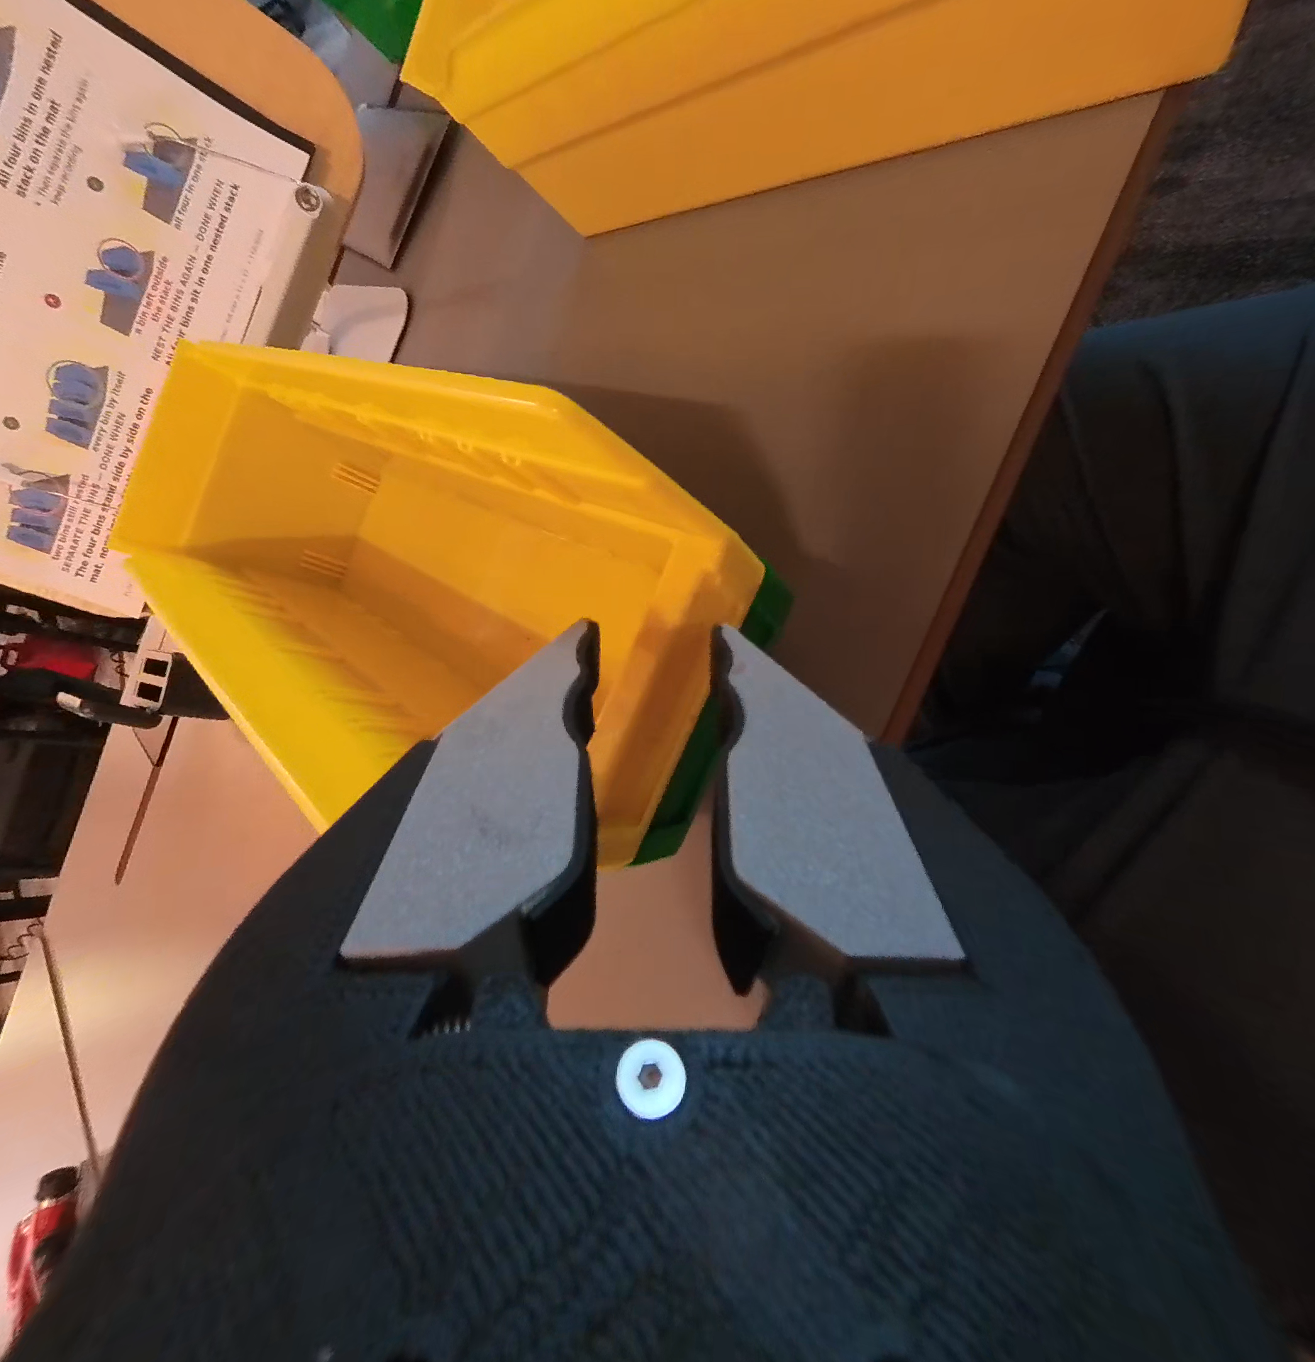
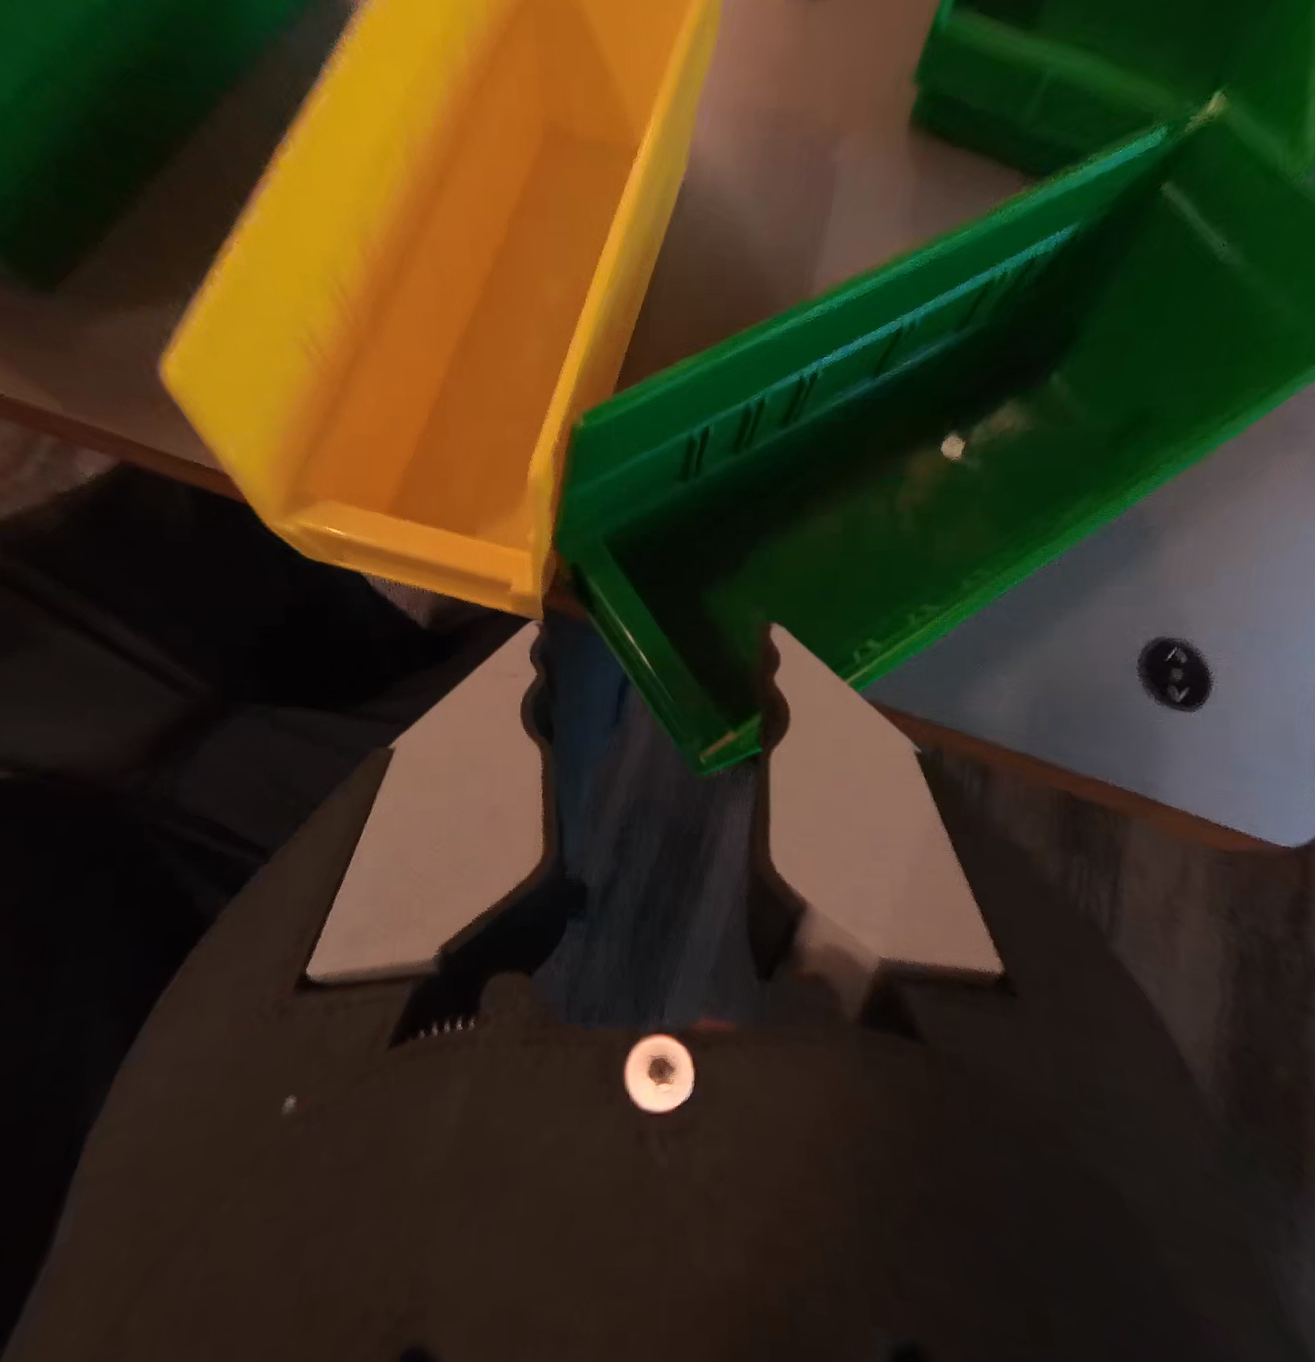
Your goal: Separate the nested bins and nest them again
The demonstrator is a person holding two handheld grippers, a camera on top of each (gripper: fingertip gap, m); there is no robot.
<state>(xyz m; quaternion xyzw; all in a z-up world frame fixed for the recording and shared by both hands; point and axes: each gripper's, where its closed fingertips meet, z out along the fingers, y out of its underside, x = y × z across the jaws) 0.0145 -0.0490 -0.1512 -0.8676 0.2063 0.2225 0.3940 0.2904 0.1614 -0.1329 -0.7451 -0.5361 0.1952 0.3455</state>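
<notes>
While two yellow and three green bins show on the table, the left gripper pinches the wall of a yellow bin nested in a green bin. The right gripper, fingers spread, straddles the end wall of a tilted green bin, one fingertip touching it, beside another yellow bin.

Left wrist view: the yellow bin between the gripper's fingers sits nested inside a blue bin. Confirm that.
Wrong in one respect: the outer bin is green, not blue. The left wrist view shows the yellow bin, its end wall between the left gripper's fingers, nested inside a green bin whose edge shows just outside the yellow wall.
</notes>
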